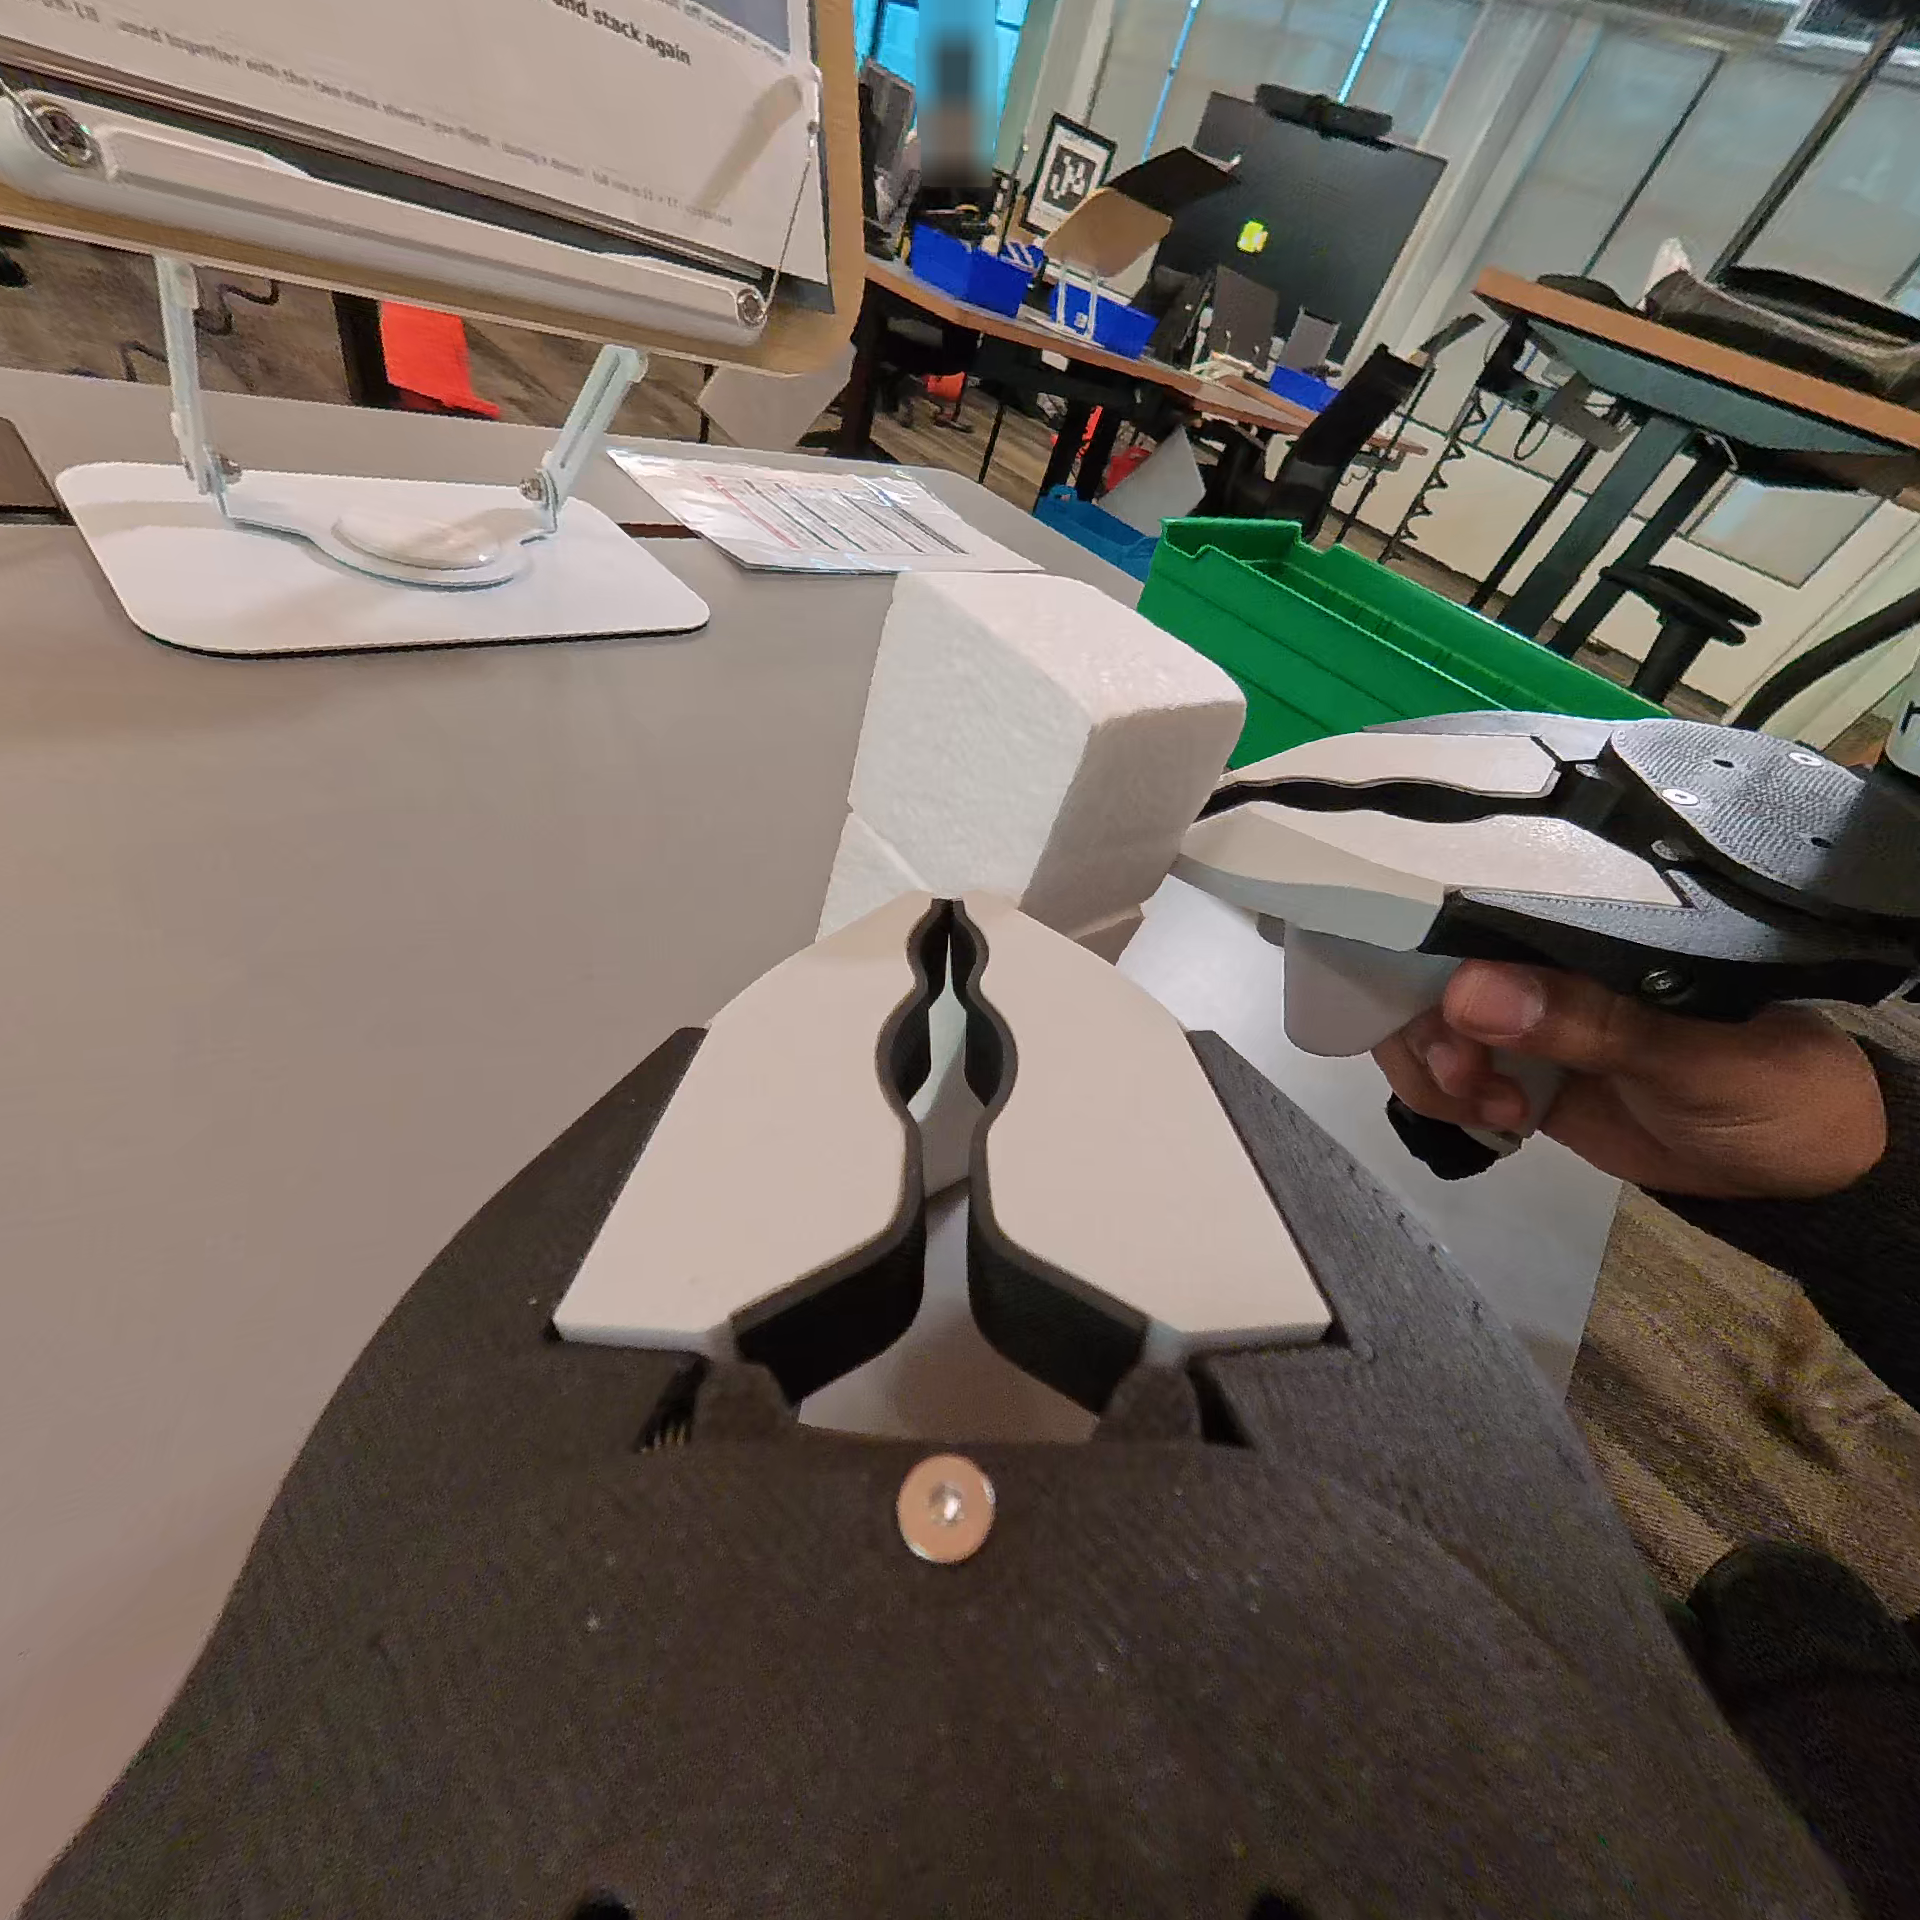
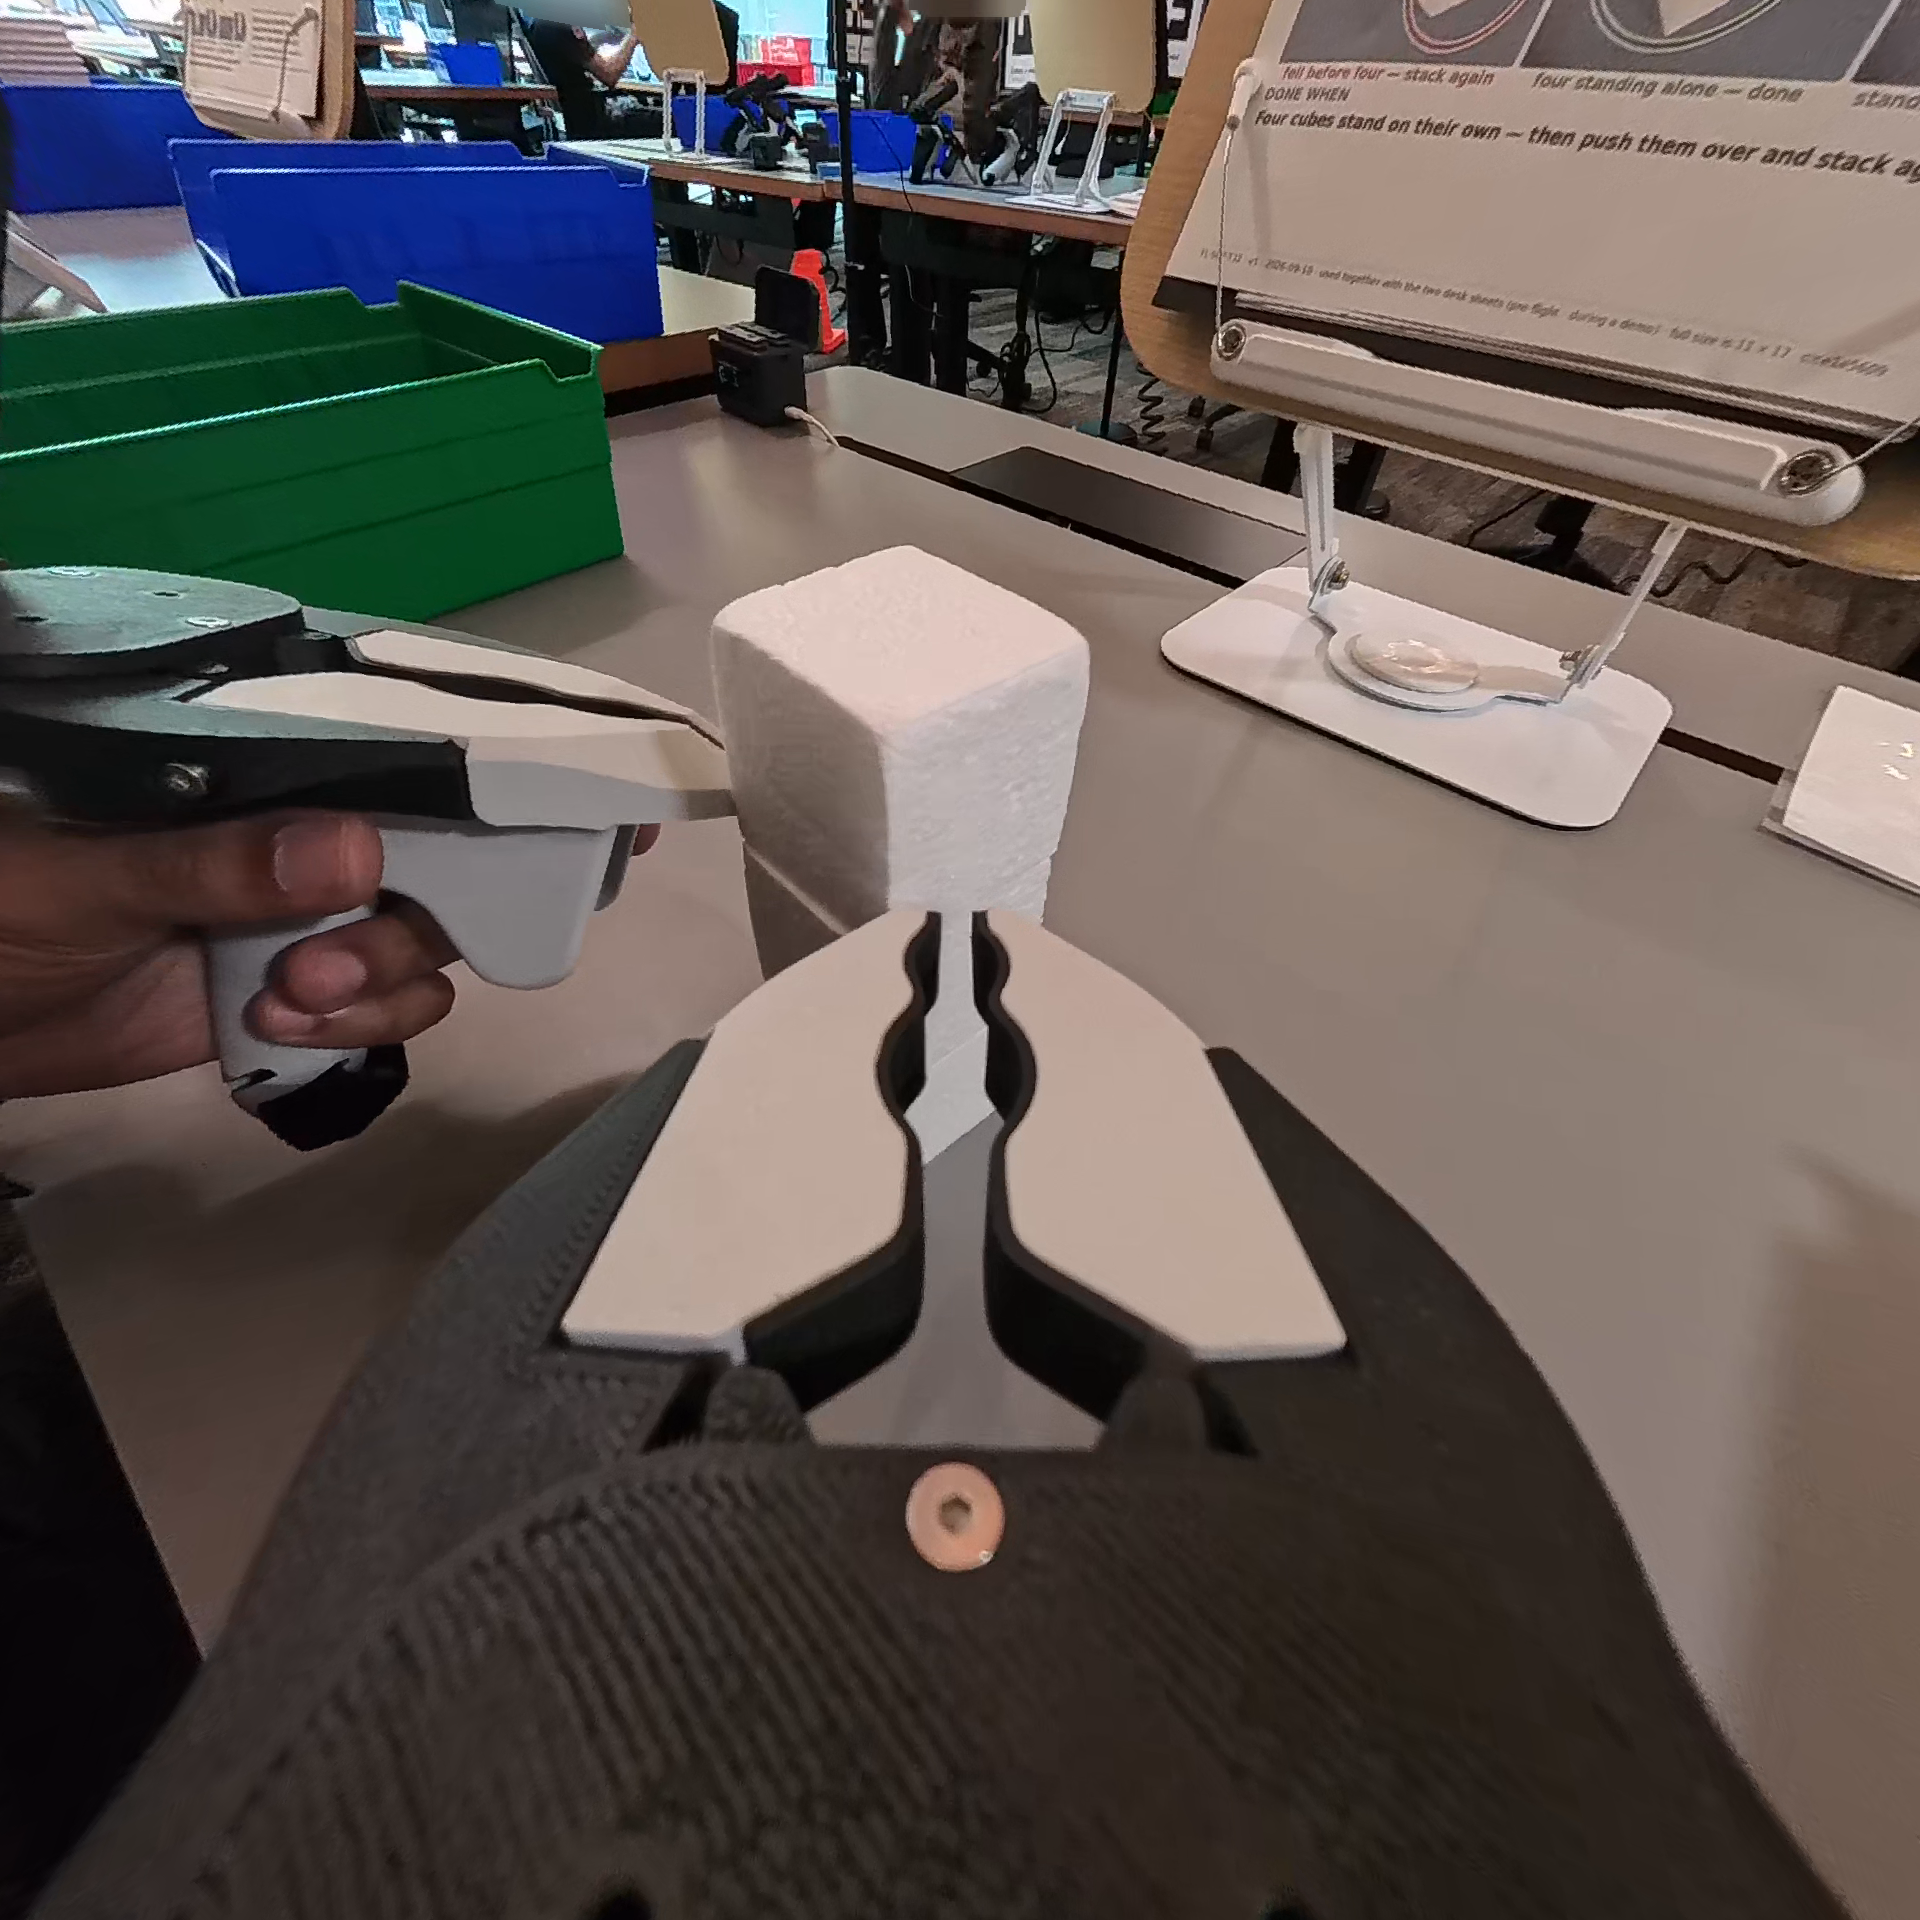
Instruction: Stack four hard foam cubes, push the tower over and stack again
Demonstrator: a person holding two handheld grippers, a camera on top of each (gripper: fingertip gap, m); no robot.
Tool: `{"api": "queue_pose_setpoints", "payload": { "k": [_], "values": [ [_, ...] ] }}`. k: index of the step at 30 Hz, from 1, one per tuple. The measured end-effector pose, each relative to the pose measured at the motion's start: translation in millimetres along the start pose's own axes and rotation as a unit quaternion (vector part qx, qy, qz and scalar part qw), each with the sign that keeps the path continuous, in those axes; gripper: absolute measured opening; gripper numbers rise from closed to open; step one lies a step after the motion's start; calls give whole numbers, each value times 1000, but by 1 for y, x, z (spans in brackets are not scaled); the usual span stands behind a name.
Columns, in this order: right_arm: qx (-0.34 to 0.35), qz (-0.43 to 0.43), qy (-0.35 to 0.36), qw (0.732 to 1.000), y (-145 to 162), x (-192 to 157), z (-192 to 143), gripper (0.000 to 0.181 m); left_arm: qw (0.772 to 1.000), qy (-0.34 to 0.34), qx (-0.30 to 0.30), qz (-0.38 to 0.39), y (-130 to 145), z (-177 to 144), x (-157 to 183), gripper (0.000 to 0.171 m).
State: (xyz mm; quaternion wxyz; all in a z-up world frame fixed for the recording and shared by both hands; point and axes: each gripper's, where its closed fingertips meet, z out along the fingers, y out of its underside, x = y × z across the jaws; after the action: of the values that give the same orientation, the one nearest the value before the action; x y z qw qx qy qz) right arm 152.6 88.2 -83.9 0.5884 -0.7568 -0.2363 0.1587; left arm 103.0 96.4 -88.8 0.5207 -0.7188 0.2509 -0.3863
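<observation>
1. Styrofoam cubes (image 2: 899, 727) stand stacked on the grey table (image 2: 1351, 1039), white, grainy; a seam shows low on the stack, so at least two blocks, top one sitting slightly askew in the left wrist view (image 1: 1039, 727).
2. Left gripper (image 1: 951, 920): fingers drawn together, tips nearly meeting, nothing between them. It points at the stack's lower part; contact can't be told.
3. Right gripper (image 2: 956, 925): fingers a narrow slit apart, clamped on nothing, aimed at the stack's base. In the left wrist view (image 1: 1210, 831) its tips lie against the upper cube's side, w/ a hand (image 1: 1621, 1081) on the trigger grip.
4. Green plastic bin (image 2: 301, 457) sits beyond the stack, at the table's edge.
5. White stand (image 2: 1423, 686) holds a printed instruction board (image 2: 1558, 208) w/ text and diagrams; a laminated printed sheet (image 1: 821, 514) lies flat nearby.
6. Blue bins (image 2: 436, 229) behind; small black charger-type box (image 2: 758, 379) w/ white cable at the far edge.
</observation>
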Motion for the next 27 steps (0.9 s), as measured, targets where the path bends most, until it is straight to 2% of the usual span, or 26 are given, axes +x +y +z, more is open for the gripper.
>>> {"api": "queue_pose_setpoints", "payload": {
  "k": [16, 20, 24, 27],
  "values": [
    [11, 11, 6, 1000, -3, 10, -6, 10, 1000, -10, -1, -27, 1, -4, -10, 1],
    [10, -11, -15, 1000, -2, 14, -15, 11, 999, -28, -12, -41, 6, -5, -21, 1],
    [-99, -57, -97, 989, 40, 4, -18, 0, 997, -58, -19, -55, 10, -8, -35, 1],
    [-165, -99, -150, 970, 70, -16, -14, 0, 994, -75, -29, -76, 14, -9, -43, 1]
  ]
}}
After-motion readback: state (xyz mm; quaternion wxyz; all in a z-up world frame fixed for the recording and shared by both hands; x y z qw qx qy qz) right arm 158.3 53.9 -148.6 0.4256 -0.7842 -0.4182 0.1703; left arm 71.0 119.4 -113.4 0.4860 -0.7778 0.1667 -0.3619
